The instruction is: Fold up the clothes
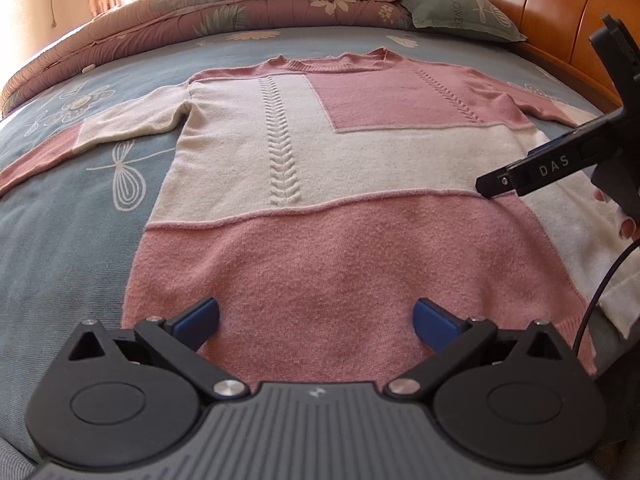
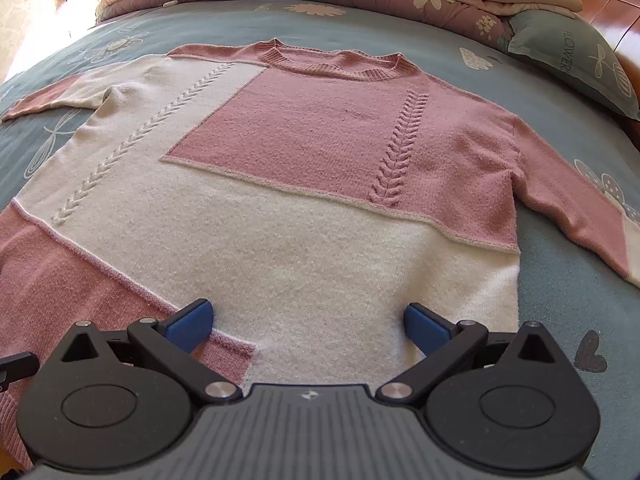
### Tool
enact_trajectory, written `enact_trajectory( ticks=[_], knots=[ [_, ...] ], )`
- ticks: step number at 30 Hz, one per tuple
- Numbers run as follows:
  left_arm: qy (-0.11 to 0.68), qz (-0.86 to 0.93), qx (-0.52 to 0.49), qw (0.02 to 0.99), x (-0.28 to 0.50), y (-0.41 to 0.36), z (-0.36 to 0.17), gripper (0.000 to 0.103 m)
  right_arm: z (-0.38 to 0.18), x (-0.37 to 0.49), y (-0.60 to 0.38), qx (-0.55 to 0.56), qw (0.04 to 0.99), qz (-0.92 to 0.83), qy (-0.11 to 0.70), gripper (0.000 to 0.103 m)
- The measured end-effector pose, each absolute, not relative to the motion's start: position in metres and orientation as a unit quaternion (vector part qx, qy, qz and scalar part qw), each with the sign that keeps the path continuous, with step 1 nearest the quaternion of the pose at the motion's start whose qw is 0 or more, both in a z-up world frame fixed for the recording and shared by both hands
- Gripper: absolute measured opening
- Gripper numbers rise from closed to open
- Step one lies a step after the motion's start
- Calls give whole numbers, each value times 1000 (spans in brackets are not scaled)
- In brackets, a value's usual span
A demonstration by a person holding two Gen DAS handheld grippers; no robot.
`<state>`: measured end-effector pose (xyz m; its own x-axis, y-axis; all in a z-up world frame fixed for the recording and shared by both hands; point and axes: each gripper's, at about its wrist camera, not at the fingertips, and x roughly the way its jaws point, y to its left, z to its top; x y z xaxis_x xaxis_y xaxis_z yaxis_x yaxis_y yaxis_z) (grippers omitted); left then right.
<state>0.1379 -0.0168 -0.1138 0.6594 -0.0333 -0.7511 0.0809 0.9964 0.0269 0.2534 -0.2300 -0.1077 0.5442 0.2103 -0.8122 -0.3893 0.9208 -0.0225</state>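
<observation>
Pink and cream knit panels make up the sweater [image 1: 320, 168], which lies flat and face up on the bed [image 1: 60, 208], neckline toward the folded quilt [image 1: 224, 12] and hem toward the cameras. Both sleeves are spread outward on the blue-grey flowered sheet, the one on the left side cream near the shoulder and pink toward the cuff. A grey-green pillow [image 1: 460, 12] rests against the wooden headboard [image 1: 560, 12] beyond the collar.

In the left wrist view, the left tongs [image 1: 318, 318] hang over the pink hem band with their blue pads wide apart and nothing between them. At the right edge of that view the right tongs [image 1: 490, 184] reach over the cream panel, black fingers pointing left, with a person's fingertips [image 1: 626, 228] visible behind the handle.

In the right wrist view, the right tongs' blue pads also stand wide apart, empty, above the cream area near the pink band's seam.
</observation>
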Motion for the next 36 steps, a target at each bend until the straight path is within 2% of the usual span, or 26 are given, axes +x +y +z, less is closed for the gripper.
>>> enact_trajectory(
  ticks=[9, 16, 19, 23, 28, 36],
  knots=[
    [418, -37, 12, 907, 144, -14, -112, 102, -100, 250, -229, -95, 872, 186, 442, 103],
    [401, -9, 27, 915, 168, -10, -100, 102, -85, 239, -223, -69, 865, 262, 421, 103],
    [428, 10, 9, 904, 179, 5, -112, 102, -91, 227, -207, -94, 858, 297, 409, 103],
    [419, 3, -8, 908, 176, 13, -115, 102, -110, 208, -185, -169, 837, 329, 403, 103],
    [423, 1, -16, 906, 177, 20, -112, 102, -106, 190, -200, -210, 816, 350, 410, 103],
    [411, -19, -46, 910, 179, 16, -104, 102, -88, 202, -188, -203, 839, 322, 389, 103]
  ],
)
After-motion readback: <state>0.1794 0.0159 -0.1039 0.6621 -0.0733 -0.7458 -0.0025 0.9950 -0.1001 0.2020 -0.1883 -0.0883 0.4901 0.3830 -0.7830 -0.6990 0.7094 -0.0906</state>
